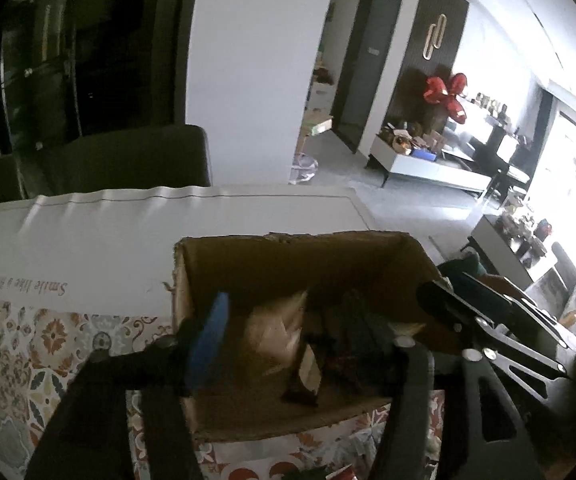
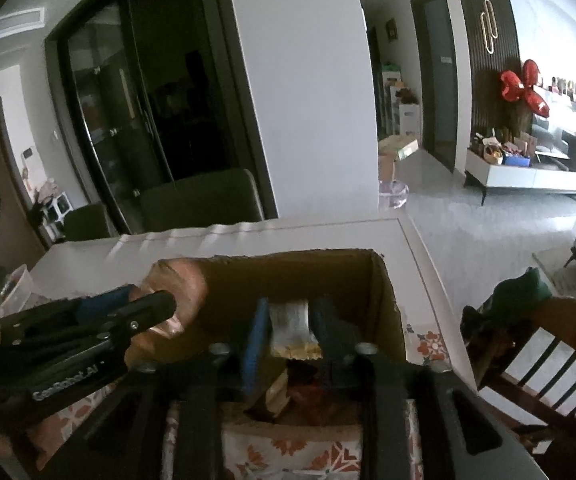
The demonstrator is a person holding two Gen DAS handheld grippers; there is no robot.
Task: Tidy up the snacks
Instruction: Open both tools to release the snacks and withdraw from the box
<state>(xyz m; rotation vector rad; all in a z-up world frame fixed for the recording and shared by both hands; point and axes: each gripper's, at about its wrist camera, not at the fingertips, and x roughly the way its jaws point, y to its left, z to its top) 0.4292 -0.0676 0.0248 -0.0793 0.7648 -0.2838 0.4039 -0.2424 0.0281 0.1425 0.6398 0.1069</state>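
Cardboard box (image 2: 384, 300) rim below right gripper (image 2: 290, 330) clamping snack packet (image 2: 292, 330).

A cardboard box (image 2: 384, 292) stands on the counter (image 1: 127, 232), near its right edge and toward the near side. Snack packets (image 1: 275, 332) lie in the bottom of the box. The right gripper (image 2: 290, 334) reaches over the box's near wall, a small snack packet (image 2: 292, 330) pinched between its fingers above the box's inside. The left gripper (image 2: 155, 312) sits at the box's left wall, around a wrapped snack (image 2: 177, 292) at the box's far left corner. Two chairs (image 2: 203, 200) stand behind the counter's far edge. A wooden chair (image 2: 540, 360) stands off the counter's right edge.
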